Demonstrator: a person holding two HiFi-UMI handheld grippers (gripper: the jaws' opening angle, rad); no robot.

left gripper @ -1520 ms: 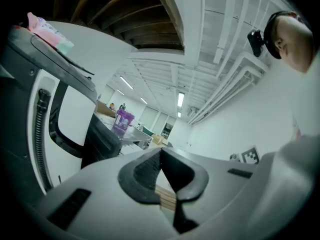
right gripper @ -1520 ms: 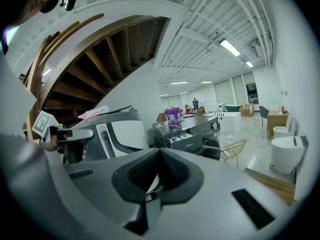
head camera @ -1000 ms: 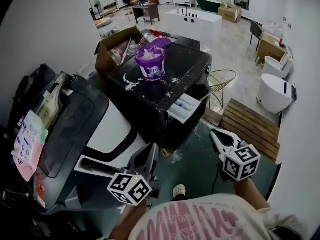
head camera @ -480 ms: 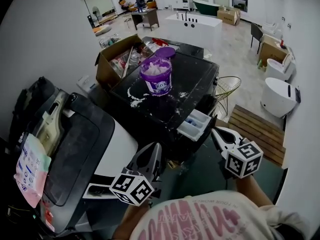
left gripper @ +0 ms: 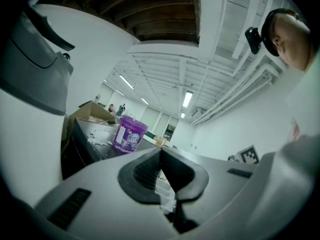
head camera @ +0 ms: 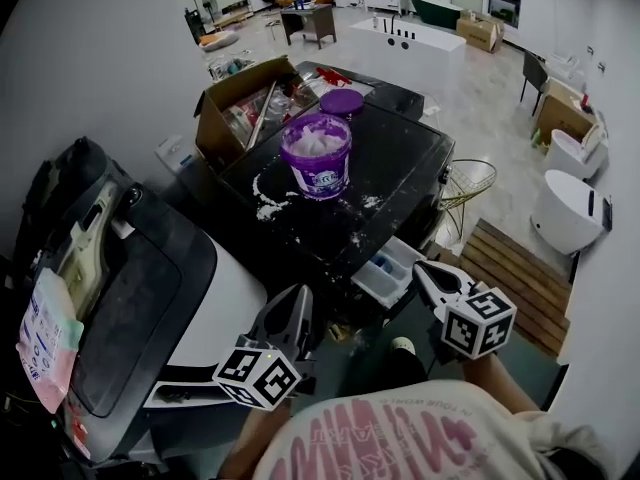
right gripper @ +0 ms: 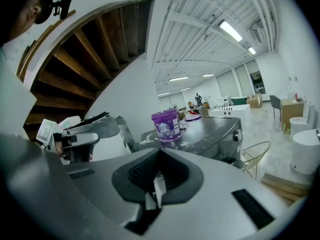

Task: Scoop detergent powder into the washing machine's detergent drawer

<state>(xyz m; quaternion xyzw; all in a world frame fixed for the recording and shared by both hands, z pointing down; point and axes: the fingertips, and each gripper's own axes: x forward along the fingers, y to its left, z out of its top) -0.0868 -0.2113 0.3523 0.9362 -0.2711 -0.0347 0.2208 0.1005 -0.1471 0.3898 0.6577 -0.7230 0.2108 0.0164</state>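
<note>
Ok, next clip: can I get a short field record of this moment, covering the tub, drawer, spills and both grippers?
detergent tub: purple, open, white powder inside, upright on the washing machine top
lid: purple, lying behind the tub
detergent drawer: pulled out at the machine's front
spilled powder: white patches on the top, left of the tub
left gripper: jaws together, empty, short of the machine
right gripper: jaws together, empty, near the drawer
task stage: no scooping begun

shirt point(head camera: 400, 436): pale, pink lettering printed | left gripper point(head camera: 296, 303): grey, black-and-white square markers borne | right gripper point(head camera: 424, 273): pale, likewise marked
</note>
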